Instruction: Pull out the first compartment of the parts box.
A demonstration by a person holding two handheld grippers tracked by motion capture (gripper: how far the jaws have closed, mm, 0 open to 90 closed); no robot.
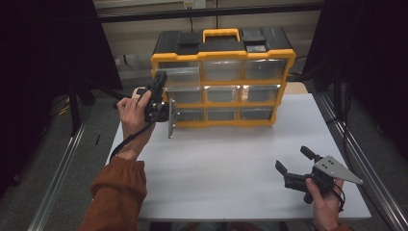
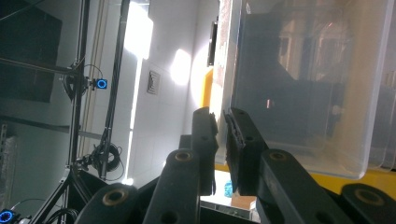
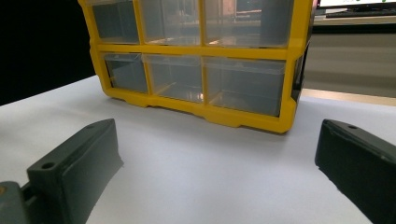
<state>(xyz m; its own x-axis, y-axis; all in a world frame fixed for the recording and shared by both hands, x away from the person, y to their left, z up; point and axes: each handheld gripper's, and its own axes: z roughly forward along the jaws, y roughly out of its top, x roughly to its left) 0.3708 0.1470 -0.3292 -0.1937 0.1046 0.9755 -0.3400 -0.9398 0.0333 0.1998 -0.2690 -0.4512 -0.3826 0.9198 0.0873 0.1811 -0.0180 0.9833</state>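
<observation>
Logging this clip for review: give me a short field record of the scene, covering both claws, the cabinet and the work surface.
setting: white table
main object: yellow drawer cabinet, upright at the far side, black top
drawers: clear, three rows of three
left claw: raised at the cabinet's upper left drawer, jaws nearly shut at its edge
right claw: open, low over the table, near right

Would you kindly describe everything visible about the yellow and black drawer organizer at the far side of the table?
The yellow-framed plastic drawer organizer stands upright at the far edge of the white table. It has a black top with a yellow carry handle and three rows of three clear drawers. The left gripper, jaws nearly closed, is at the left-column drawer, which looks pulled out slightly; whether it grips the edge is unclear. The right gripper rests open, well apart.
</observation>
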